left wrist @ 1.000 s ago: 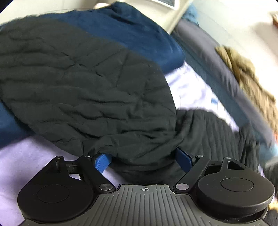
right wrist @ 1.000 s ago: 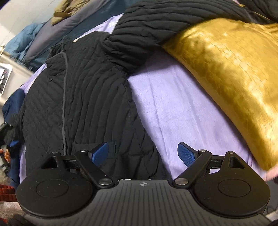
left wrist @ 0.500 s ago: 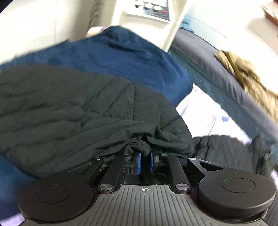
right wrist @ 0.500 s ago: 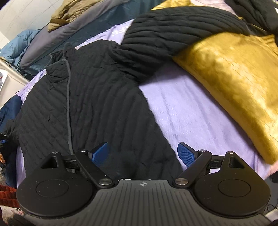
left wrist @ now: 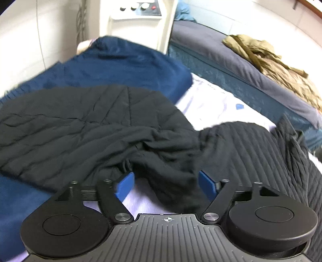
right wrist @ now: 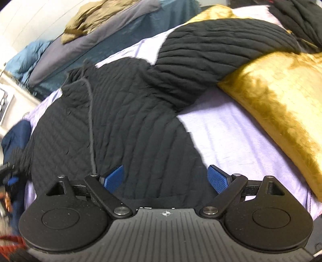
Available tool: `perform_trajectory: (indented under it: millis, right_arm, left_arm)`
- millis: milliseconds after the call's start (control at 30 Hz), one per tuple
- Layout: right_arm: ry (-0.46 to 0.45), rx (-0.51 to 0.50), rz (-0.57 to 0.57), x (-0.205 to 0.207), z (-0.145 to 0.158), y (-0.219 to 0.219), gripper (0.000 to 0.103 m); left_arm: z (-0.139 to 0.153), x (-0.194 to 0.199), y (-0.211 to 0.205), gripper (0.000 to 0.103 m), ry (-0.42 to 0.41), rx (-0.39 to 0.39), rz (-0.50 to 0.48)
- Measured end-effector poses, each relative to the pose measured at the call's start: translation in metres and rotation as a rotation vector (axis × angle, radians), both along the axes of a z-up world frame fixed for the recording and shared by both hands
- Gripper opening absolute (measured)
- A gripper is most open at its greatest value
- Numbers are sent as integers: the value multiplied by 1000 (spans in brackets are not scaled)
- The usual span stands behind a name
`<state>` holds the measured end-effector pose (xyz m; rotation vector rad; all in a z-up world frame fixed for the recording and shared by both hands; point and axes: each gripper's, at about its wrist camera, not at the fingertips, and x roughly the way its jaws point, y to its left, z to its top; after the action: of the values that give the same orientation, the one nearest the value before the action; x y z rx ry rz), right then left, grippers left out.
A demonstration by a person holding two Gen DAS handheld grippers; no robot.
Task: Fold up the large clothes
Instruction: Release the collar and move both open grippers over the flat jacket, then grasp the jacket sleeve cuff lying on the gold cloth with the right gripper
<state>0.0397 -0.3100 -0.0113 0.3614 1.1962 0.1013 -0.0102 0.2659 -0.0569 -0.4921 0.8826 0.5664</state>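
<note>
A black quilted jacket [left wrist: 251, 151] lies spread on a lavender sheet [left wrist: 211, 100]. Its left sleeve [left wrist: 90, 125] stretches over a navy blanket [left wrist: 120, 66]. My left gripper [left wrist: 166, 177] is opening; bunched sleeve fabric lies between the blue pads [left wrist: 125, 185], and they do not press on it. In the right wrist view the jacket [right wrist: 120, 121] fills the middle, and its other sleeve [right wrist: 211, 46] runs up over a gold pillow [right wrist: 281, 96]. My right gripper [right wrist: 166, 171] hangs over the jacket's lower edge, its jaws opening a little wider and gripping nothing.
A white appliance with knobs [left wrist: 138, 20] stands beyond the navy blanket. A second bed with a grey cover [left wrist: 201, 42] runs along the far side, with an olive garment [left wrist: 271, 60] on it. More dark clothing [right wrist: 297, 16] lies past the pillow.
The left gripper shut on the sleeve's bunched fabric, then opened wide and rose; the fabric stays bunched between the pads. The right gripper has shifted so that the jacket's edge lies under both pads.
</note>
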Motion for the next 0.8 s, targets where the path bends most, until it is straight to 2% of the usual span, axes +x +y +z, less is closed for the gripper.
perform_trajectory:
  millis: [133,400,567,633,800]
  right_arm:
    - [0,65,-99,17,-8,-40,91]
    - [-73,206,-274,68,-17,-130,90]
    - [-120,306,-472,103,-27,-198,87]
    - [-125,325,-552,111,-35,-222,82]
    - [-116,372,-671,131,-61,-265,77]
  left_arm:
    - [19,-8,-44,103,31,25,-43]
    - [28,-16,-139,103,107,-49,-119]
    - [31,-10,-176,103,148,-59,-170]
    - [36,-8,-186,103,154,-48,-192]
    - [43,-4,-202,103,170,-35,-220]
